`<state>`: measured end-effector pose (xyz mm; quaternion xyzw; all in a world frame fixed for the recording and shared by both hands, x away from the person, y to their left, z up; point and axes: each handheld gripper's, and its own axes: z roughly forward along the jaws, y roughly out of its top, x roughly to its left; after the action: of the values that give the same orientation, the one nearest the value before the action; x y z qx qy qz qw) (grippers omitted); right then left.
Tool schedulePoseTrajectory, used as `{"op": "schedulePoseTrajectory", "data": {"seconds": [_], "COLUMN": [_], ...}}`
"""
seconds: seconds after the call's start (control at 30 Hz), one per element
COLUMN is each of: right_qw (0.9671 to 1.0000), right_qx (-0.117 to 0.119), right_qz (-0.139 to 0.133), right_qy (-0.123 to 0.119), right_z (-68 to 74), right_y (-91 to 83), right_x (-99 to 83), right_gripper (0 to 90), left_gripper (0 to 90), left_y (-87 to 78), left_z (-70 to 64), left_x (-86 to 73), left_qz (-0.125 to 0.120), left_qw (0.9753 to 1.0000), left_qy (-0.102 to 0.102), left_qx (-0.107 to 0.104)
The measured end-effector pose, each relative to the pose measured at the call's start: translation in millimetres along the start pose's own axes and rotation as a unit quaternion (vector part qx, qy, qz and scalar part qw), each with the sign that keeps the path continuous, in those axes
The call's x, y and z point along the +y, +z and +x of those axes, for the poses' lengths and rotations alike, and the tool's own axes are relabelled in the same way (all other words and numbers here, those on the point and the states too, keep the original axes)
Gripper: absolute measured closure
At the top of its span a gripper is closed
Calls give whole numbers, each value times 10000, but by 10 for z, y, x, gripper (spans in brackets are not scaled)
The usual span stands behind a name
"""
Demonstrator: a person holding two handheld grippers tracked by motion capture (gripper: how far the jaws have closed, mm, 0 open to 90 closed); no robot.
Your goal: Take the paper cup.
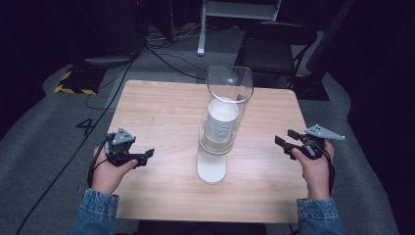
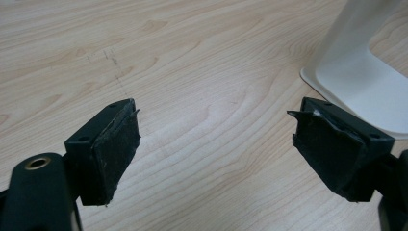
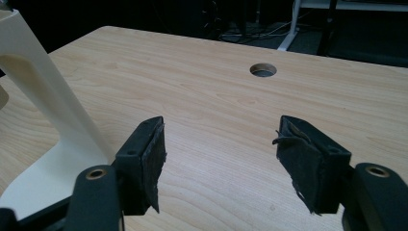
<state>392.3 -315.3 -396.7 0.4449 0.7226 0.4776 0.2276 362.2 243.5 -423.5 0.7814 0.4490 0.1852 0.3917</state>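
Standing cup dispenser [image 1: 218, 132] between open grippers [image 1: 147, 155]

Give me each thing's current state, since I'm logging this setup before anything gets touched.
Left tongs: open, nothing held, beside the stand.
Right tongs: open, nothing held.
Cup dispenser: upright at table centre, untouched.
Paper cups: stacked inside the clear tube.
White stand base: flat on the table.

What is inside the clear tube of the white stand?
Inside the clear tube a stack of white paper cups stands above the white stand's base. How many cups there are cannot be counted; the upper part looks empty.
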Motion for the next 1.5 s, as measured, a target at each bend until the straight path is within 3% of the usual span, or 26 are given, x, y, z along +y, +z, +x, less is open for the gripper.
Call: {"op": "schedulePoseTrajectory", "data": {"seconds": [0.2, 0.3, 0.5, 0.7, 0.77, 0.83, 0.93, 1.0, 1.13, 1.23, 1.5], "right_qw": [10000, 10000, 10000, 9996, 9993, 9985, 9960, 9946, 9948, 9939, 9857], "right_qx": [-36, -88, 62, 226, 293, 280, 512, 684, 672, 849, 1385], "right_qz": [16, 9, 55, 35, 60, 147, 239, 250, 216, 183, 384], "right_qy": [67, 38, 19, -160, -228, -455, -697, -744, -730, -686, -883], "right_z": [12, 26, 93, 220, 279, 360, 506, 592, 751, 844, 1107], "right_y": [-12, 1, 51, 66, 81, 112, 178, 220, 289, 327, 469], "right_x": [-24, -15, -5, 36, 55, 79, 113, 128, 135, 145, 79], "right_gripper": [267, 220, 179, 177, 177, 178, 181, 182, 194, 191, 176], "left_gripper": [191, 191, 194, 222, 226, 224, 224, 224, 224, 224, 224], "left_y": [33, 30, 62, 79, 55, 25, 8, -1, -20, -44, -23], "left_z": [10, -2, -17, -57, -58, -45, -38, -48, -43, -22, -25], "left_x": [0, -7, -12, 1, -2, -11, -21, -34, -38, -47, -47], "left_qz": [174, 144, 238, 212, 171, 171, 194, 196, 175, 147, 162], "left_qw": [9998, 9999, 9997, 9997, 9998, 9998, 9998, 9998, 9998, 9999, 9998], "left_qy": [17, -71, -21, 43, 5, -12, 6, -22, -13, -33, -60], "left_qx": [26, -4, -31, -93, -84, -79, -55, -78, -93, -51, -100]}}
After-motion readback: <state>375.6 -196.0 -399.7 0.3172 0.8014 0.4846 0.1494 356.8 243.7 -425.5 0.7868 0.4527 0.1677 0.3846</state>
